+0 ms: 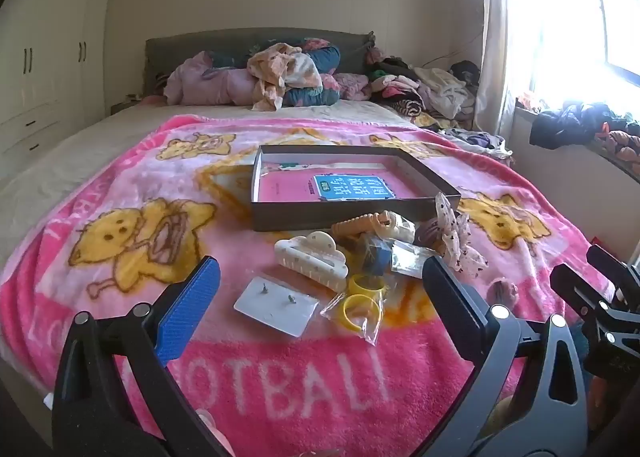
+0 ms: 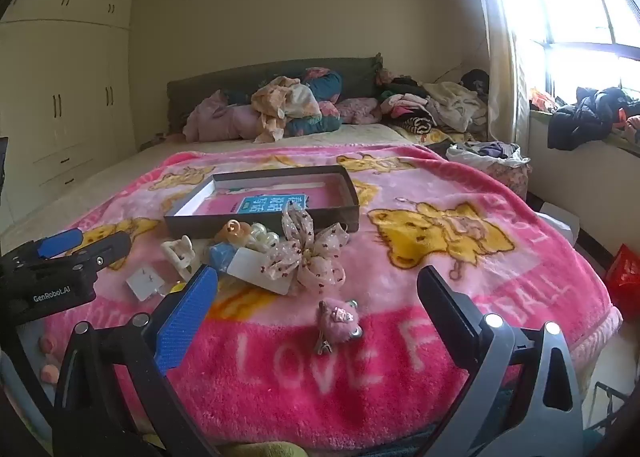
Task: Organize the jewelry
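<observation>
Two tools hover above the pink cartoon-print fleece blanket [image 1: 120,185] on the bed, each with its fingers spread wide and holding nothing; the left tool [image 1: 320,289] frames the left part of the jewelry pile, and the right tool [image 2: 318,293] frames the pink fuzzy hair clip [image 2: 338,315]. Farthest left in the pile lies a white rectangular card with two stud earrings [image 1: 276,305]; just right of it sits a clear plastic bag with yellow rings [image 1: 362,309], and behind both rests a cream cloud-shaped claw clip [image 1: 312,257]. Further right a small blue block [image 1: 378,257] and an orange ridged clip [image 1: 352,227] crowd together with a second cream clip [image 1: 396,227], all just in front of the shallow dark cardboard box [image 1: 280,217], which holds a pink booklet with a blue label [image 1: 352,187]; at the pile's right edge lies a sheer beige bow with dark dots [image 2: 308,253], touching the box's front wall in the right wrist view; the fuzzy clip lies apart, nearer the camera.
</observation>
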